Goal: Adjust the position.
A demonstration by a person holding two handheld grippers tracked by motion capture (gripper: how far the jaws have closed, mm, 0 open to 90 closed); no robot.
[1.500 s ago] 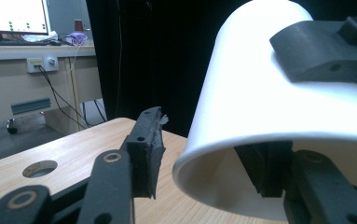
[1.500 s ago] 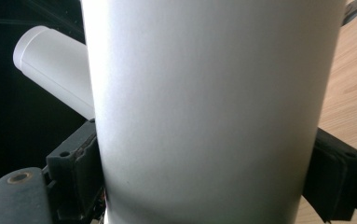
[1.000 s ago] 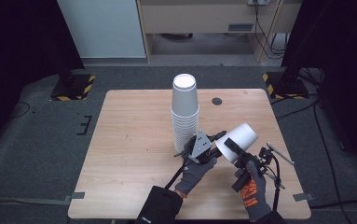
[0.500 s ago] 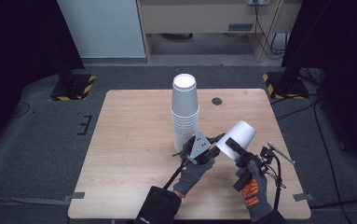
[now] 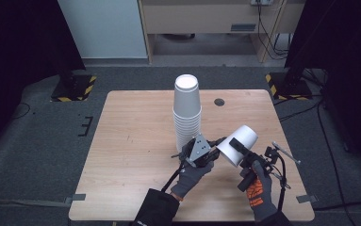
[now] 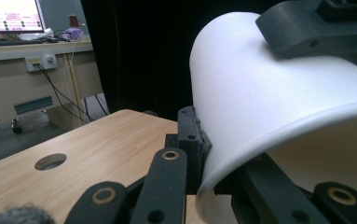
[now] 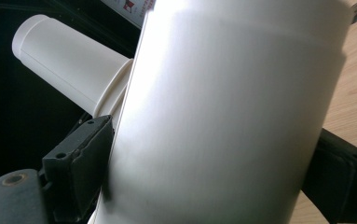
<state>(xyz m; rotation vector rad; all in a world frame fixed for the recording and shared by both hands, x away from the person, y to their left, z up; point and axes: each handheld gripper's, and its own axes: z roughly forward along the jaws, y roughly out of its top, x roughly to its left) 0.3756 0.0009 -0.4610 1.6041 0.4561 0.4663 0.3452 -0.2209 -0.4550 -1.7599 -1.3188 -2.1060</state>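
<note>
Both the right gripper (image 5: 238, 151) and the left gripper (image 5: 214, 149) are clamping one tilted white cup (image 5: 238, 145) above the table (image 5: 131, 141), beside the cup stack (image 5: 187, 110).

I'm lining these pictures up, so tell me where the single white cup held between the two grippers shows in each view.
High view: the held cup lies tilted, right of centre, low, beside the cup stack.
Left gripper view: it takes up the right half, its rim at the jaws.
Right gripper view: it runs across the middle, clamped on both sides.
Shared landmark: the wooden table.
</note>
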